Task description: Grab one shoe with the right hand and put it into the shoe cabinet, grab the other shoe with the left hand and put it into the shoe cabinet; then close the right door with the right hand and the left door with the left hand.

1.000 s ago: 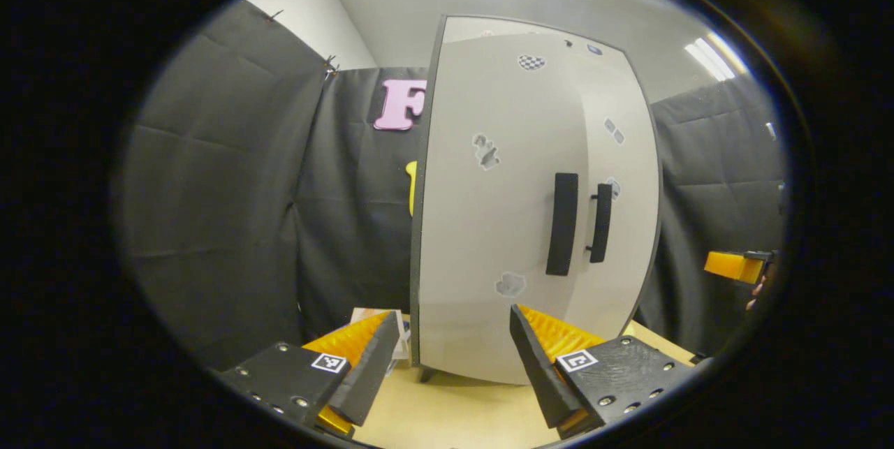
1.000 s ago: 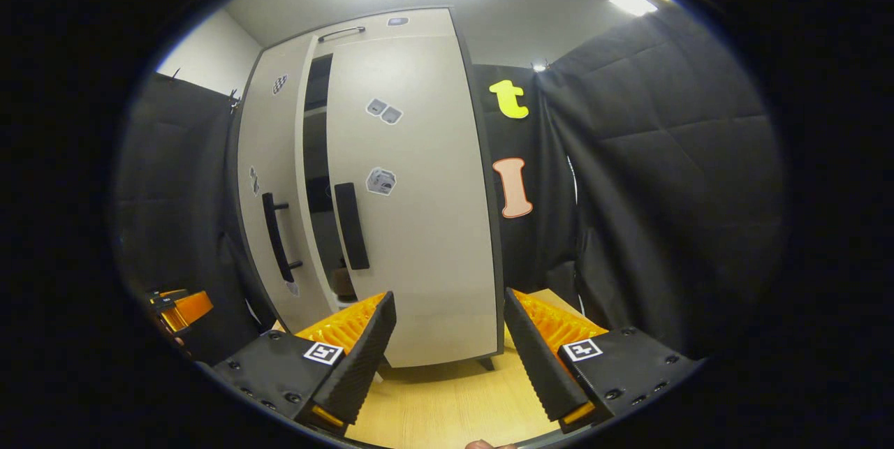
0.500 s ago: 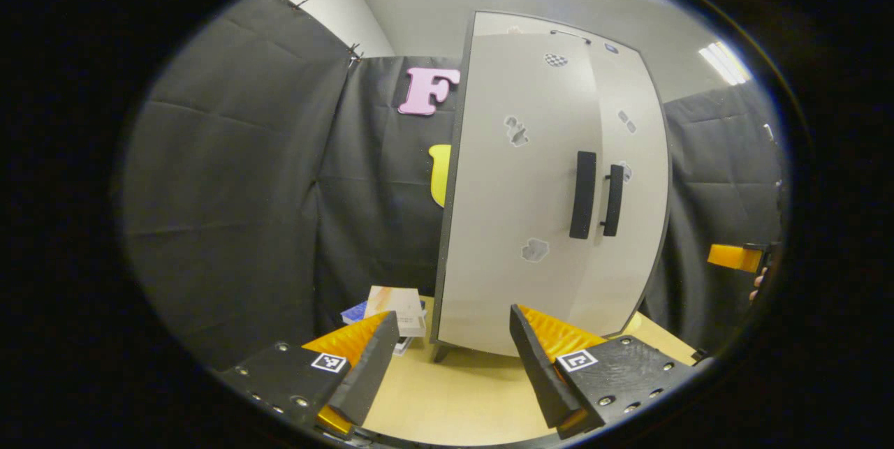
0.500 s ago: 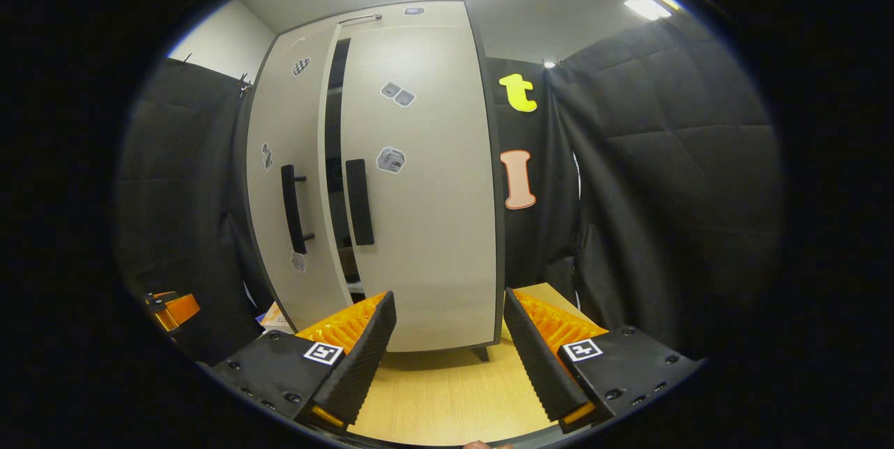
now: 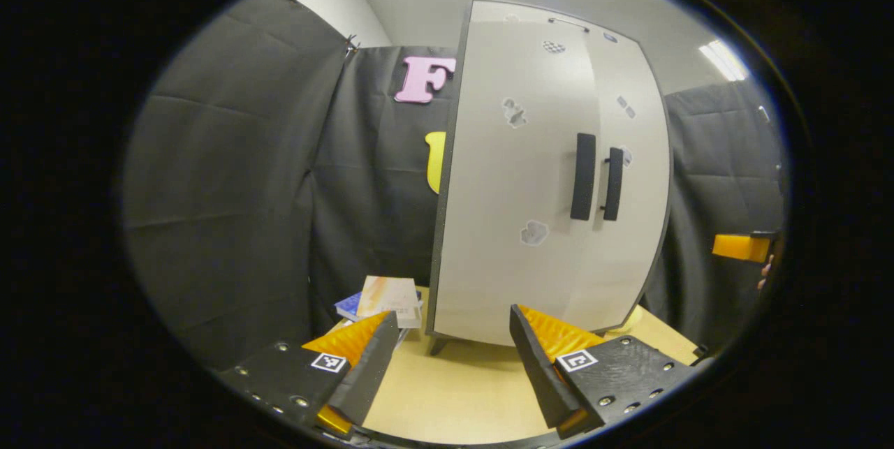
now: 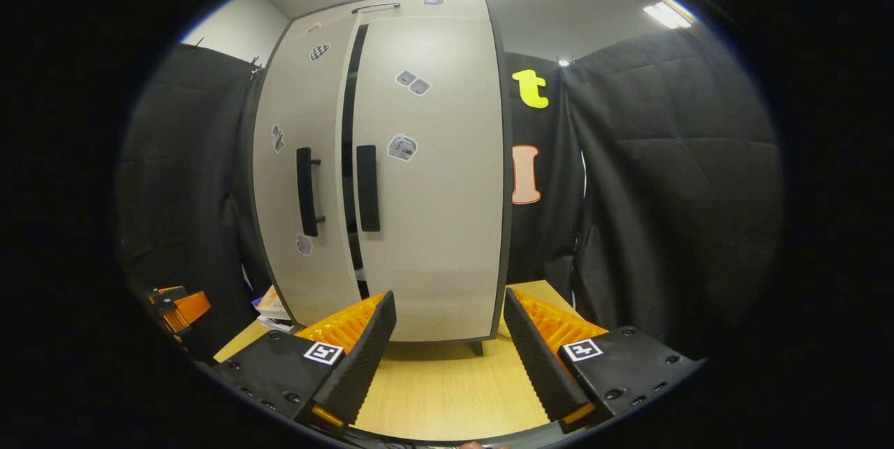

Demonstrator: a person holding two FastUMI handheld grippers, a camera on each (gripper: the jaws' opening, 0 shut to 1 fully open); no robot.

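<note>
The pale grey shoe cabinet [image 5: 545, 177] [image 6: 391, 170] stands on the wooden table. Its left door [image 6: 300, 177] is nearly shut, with a narrow dark gap between it and the right door [image 6: 433, 177], which looks flush. Each door carries a black vertical handle [image 5: 583, 177] [image 6: 368, 187]. The shoes are hidden behind the doors. My left gripper [image 5: 450, 365] is open and empty, back from the cabinet's left front. My right gripper [image 6: 447, 358] is open and empty, before the right door. The other gripper shows far off as an orange part [image 5: 739, 248] [image 6: 178, 308].
A stack of books [image 5: 387, 299] [image 6: 269, 304] lies on the table [image 5: 461, 393] left of the cabinet. Black cloth walls close in on both sides and behind. Bare table top lies between the grippers and the cabinet's feet.
The left door has swung from ajar to almost shut, narrowing the dark gap. Both grippers have drawn back from the cabinet, so more table and the books show.
</note>
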